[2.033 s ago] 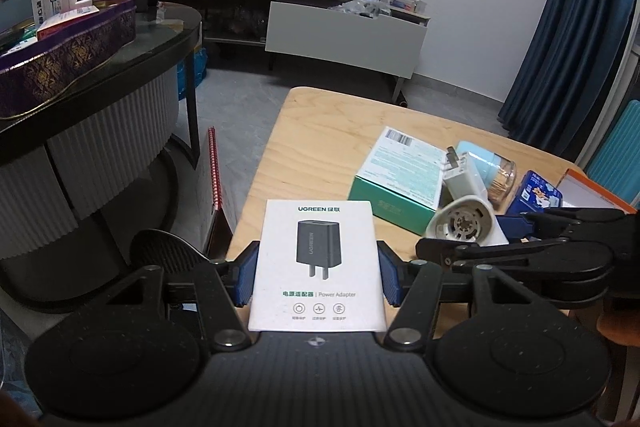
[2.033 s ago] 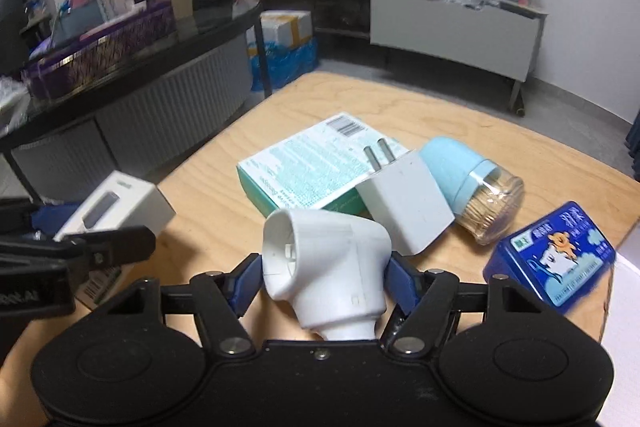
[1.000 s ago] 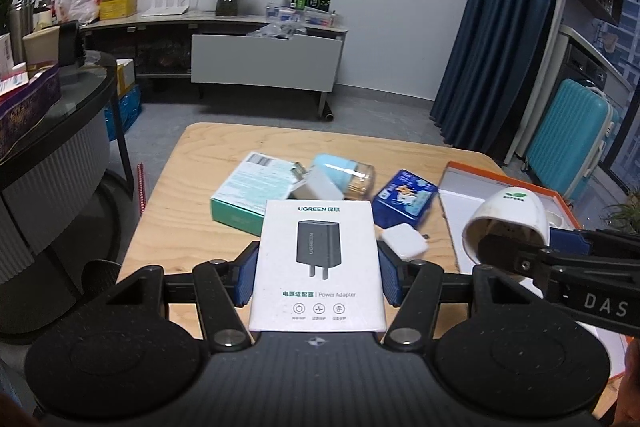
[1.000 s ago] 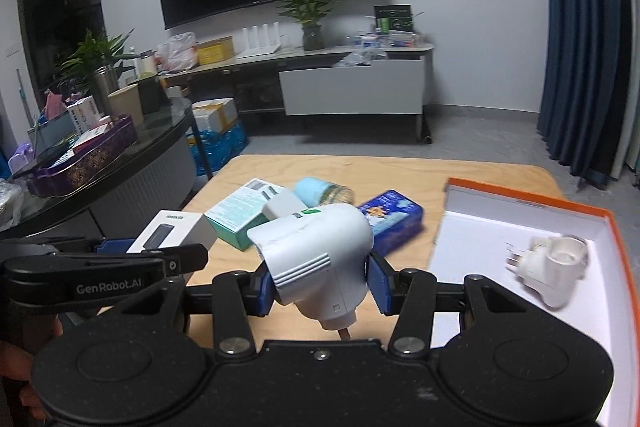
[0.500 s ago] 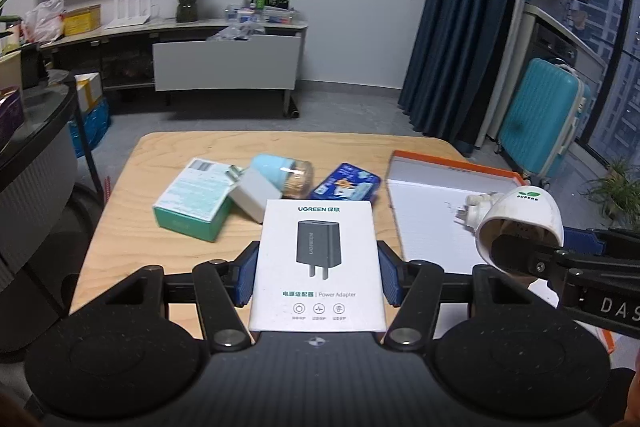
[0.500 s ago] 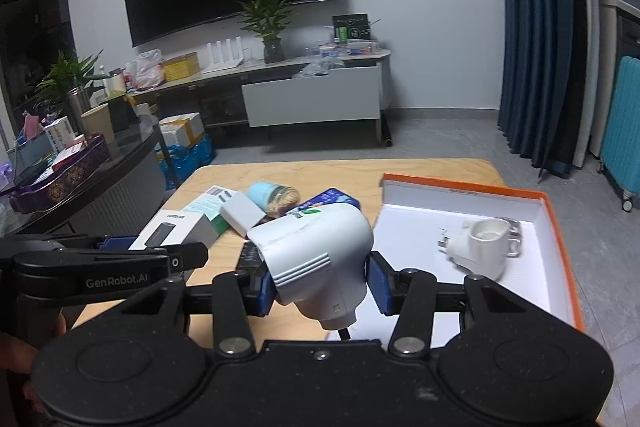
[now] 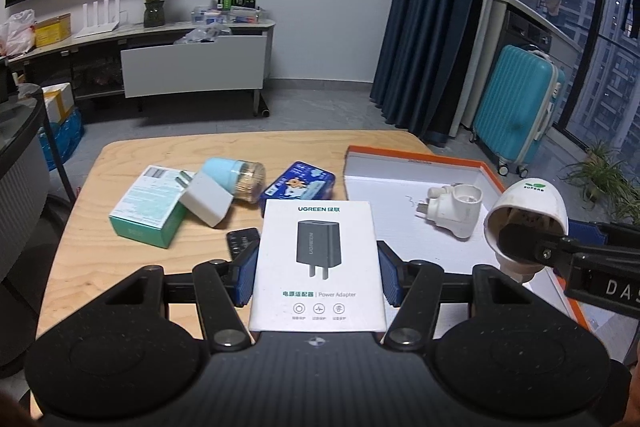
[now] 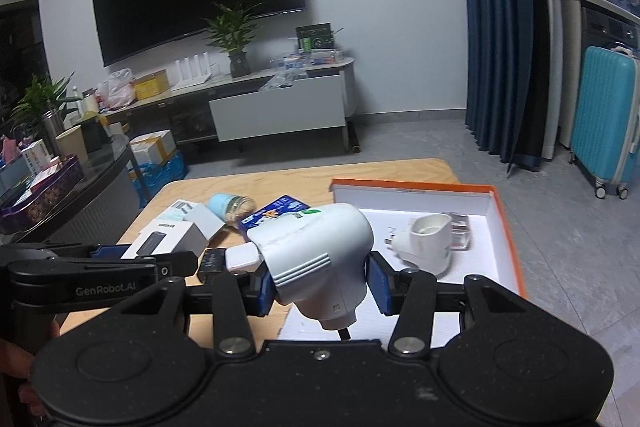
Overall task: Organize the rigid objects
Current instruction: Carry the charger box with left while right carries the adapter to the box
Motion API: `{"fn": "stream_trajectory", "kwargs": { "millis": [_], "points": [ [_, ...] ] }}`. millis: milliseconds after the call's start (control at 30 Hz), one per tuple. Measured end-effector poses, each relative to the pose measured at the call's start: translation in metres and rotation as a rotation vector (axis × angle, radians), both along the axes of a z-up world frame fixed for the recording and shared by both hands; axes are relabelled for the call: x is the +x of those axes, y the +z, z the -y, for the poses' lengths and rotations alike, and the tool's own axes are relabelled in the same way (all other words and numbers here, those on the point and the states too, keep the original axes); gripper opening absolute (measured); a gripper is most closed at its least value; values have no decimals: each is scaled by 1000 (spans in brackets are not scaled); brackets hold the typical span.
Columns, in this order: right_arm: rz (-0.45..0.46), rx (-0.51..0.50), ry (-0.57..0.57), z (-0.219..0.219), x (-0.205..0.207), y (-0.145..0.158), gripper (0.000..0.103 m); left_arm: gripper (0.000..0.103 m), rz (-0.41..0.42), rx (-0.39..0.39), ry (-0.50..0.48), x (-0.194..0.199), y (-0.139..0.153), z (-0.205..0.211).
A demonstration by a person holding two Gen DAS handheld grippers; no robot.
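Observation:
My left gripper (image 7: 316, 271) is shut on a white UGREEN power adapter box (image 7: 318, 259) and holds it above the wooden table (image 7: 140, 271). My right gripper (image 8: 320, 283) is shut on a white angled plug-in device (image 8: 316, 251), held over the near left edge of the orange-rimmed white tray (image 8: 500, 203). The same device (image 7: 528, 215) and tray (image 7: 400, 155) show in the left wrist view. A white socket adapter (image 8: 428, 239) lies in the tray.
On the table lie a green box (image 7: 148, 207), a white charger (image 7: 206, 201), a light blue toothpick jar (image 7: 236, 177), a blue tin (image 7: 298, 187) and a small black object (image 7: 242, 243). A teal suitcase (image 7: 516, 107) stands by the curtain.
Both grippers have swung right and forward with their loads. The tray is now nearer, and the right gripper's device hangs over its near left edge.

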State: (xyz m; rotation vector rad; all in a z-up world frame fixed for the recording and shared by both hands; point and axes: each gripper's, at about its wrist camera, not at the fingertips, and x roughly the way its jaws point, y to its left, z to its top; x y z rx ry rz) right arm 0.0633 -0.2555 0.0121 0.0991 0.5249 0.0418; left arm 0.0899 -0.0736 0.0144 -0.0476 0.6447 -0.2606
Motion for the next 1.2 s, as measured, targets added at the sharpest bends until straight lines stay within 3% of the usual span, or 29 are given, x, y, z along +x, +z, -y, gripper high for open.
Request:
{"fn": "stream_trajectory", "kwargs": {
  "millis": [1200],
  "points": [
    [-13,20,-186,64,-17,-9,57,59,-23,9,-163,16,-11,75]
  ]
}}
